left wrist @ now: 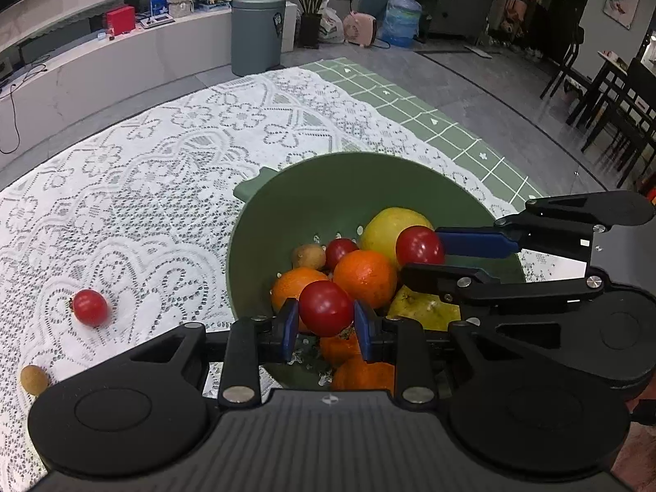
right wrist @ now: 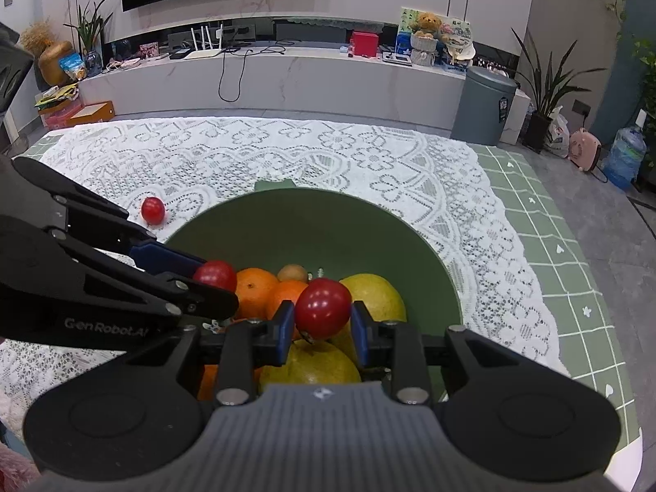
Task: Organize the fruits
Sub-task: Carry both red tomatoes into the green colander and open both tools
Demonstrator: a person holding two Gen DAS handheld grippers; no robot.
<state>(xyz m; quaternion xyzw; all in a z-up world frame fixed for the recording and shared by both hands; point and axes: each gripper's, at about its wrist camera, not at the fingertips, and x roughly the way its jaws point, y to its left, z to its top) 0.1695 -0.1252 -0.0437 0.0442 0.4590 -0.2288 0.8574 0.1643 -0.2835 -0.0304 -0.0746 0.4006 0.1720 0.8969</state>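
- Left gripper (left wrist: 326, 325): blue pads closed on a red tomato (left wrist: 326, 307), held above the near rim of the green colander (left wrist: 287, 213)
- Right gripper (right wrist: 322, 331): pads closed on a second tomato (right wrist: 323, 307), over the same colander
- Colander contents: oranges (left wrist: 365, 276), yellow fruit (left wrist: 389, 227), one small brown fruit (left wrist: 308, 256)
- Lace cloth (left wrist: 143, 164): loose tomato (left wrist: 90, 307) and brown fruit (left wrist: 33, 379) near its left edge

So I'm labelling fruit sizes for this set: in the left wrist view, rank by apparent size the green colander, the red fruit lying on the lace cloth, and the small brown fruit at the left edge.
1. Green colander
2. Red fruit on the lace cloth
3. Small brown fruit, partly hidden behind the gripper body, so its full size is unsure.
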